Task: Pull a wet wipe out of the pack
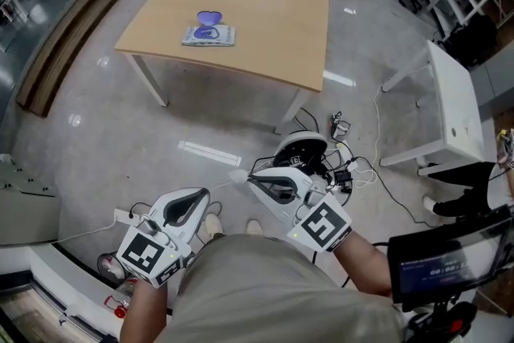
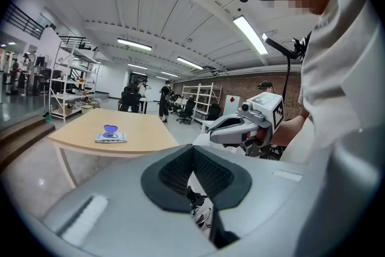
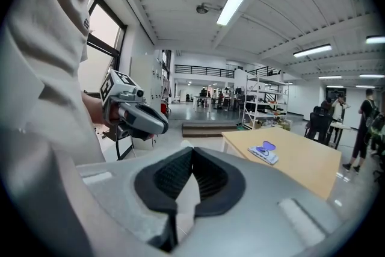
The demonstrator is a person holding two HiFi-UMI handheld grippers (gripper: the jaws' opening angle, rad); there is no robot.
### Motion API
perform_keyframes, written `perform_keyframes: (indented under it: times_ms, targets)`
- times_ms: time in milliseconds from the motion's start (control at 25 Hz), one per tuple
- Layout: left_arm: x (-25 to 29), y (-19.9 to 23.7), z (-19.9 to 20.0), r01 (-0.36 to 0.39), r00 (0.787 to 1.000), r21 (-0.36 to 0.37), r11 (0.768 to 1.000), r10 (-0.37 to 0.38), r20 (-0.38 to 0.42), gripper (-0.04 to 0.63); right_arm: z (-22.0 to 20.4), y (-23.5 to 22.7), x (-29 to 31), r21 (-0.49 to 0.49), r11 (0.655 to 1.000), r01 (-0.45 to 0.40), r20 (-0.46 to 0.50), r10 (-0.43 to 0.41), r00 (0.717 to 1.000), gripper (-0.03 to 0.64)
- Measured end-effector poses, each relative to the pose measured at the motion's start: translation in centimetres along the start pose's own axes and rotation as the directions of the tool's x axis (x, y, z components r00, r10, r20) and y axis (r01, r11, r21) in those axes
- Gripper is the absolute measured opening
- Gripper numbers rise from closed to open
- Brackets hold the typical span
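Note:
The wet wipe pack (image 1: 209,34) lies flat on the light wooden table (image 1: 265,20), with its purple lid flipped up. It also shows small and far off in the left gripper view as the pack (image 2: 110,136), and in the right gripper view as the pack (image 3: 264,152). Both grippers are held close to the person's body, over the floor and well short of the table. My left gripper (image 1: 205,192) has its dark pads meeting at the tip (image 2: 192,150), with nothing between them. My right gripper (image 1: 239,176) is likewise shut and empty (image 3: 192,150).
A white desk (image 1: 450,92) stands at the right. A round device with tangled cables (image 1: 309,150) lies on the floor between me and the table. A long wooden platform (image 1: 64,44) runs along the left. Shelving, office chairs and people are at the far end.

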State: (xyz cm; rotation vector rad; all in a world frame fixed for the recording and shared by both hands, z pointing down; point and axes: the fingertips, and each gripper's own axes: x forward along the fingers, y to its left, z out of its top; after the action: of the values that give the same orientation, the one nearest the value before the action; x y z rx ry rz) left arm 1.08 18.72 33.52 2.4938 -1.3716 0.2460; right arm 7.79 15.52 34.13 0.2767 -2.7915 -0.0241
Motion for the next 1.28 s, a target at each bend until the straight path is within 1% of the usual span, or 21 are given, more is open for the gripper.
perform_keyframes:
  times_ms: [200, 480, 680, 960, 1160, 1280]
  targets:
    - [0.2, 0.2, -0.8, 0.000, 1.000, -0.007, 1.000, 0.000, -0.008, 0.003, -0.6, 0.0, -0.1, -0.018, 1.000, -0.004, -0.006, 0.004, 1.000, 0.003]
    - [0.6, 0.3, -0.7, 0.006, 1.000, 0.000, 1.000, -0.006, -0.011, 0.003, -0.5, -0.2, -0.2, -0.007, 1.000, 0.006, -0.012, -0.006, 1.000, 0.003]
    - [0.6, 0.7, -0.7, 0.008, 1.000, -0.003, 1.000, -0.008, -0.017, 0.003, -0.3, -0.1, 0.0, -0.023, 1.000, 0.003, -0.016, -0.004, 1.000, 0.003]
    - [0.5, 0.9, -0.5, 0.015, 1.000, -0.008, 1.000, -0.015, -0.020, 0.003, 0.2, -0.1, 0.3, -0.018, 1.000, 0.006, -0.017, -0.007, 1.000, 0.003]
    - [0.0, 2.2, -0.2, 0.017, 1.000, -0.018, 1.000, -0.018, -0.022, 0.003, 1.1, -0.3, 1.5, -0.017, 1.000, 0.003, -0.021, -0.003, 1.000, 0.003]
    - [-1.0, 3.2, -0.2, 0.016, 1.000, -0.026, 1.000, -0.016, -0.023, 0.003, 1.8, 0.3, 2.7, -0.016, 1.000, -0.001, -0.024, 0.001, 1.000, 0.003]
